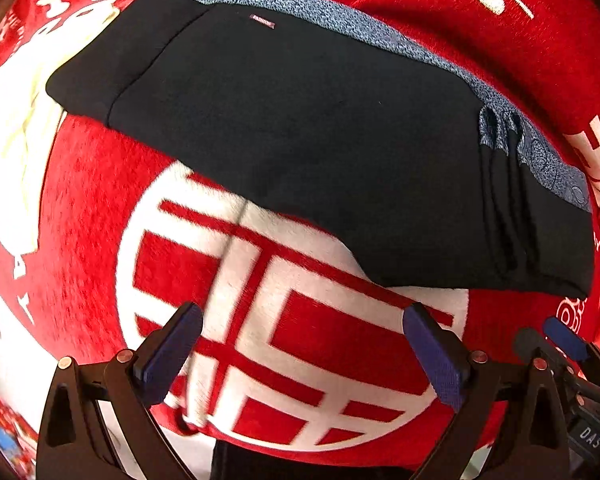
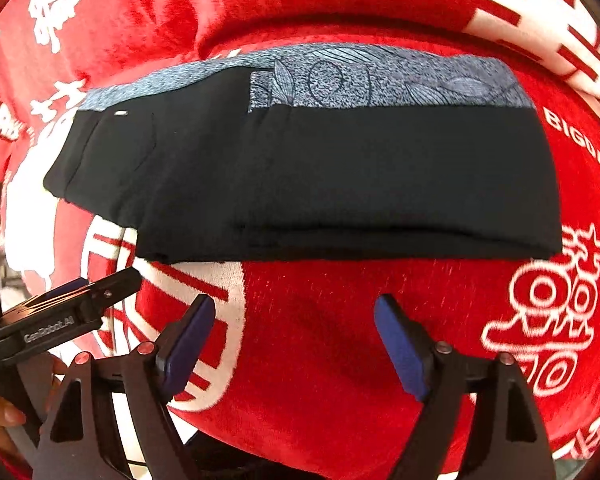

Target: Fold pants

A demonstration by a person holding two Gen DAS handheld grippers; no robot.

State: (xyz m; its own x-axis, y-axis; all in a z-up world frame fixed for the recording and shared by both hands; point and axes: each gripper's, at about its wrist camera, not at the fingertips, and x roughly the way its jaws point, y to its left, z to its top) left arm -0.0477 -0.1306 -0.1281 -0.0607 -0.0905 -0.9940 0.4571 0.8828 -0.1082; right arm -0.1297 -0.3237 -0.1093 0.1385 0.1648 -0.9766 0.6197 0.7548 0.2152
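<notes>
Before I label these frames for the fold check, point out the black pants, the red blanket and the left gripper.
black pants (image 2: pixel 340 176): right wrist view, middle of the folded stack.
red blanket (image 2: pixel 320 312): right wrist view, bare red patch below the pants.
left gripper (image 1: pixel 302 354): left wrist view, gap midway between its open fingertips.

A red plush blanket (image 2: pixel 320 320) printed with white characters covered the whole surface. Black pants (image 2: pixel 300 184) lay folded flat on it toward twelve o'clock, a blue patterned fabric (image 2: pixel 380 80) edging their far side.
</notes>
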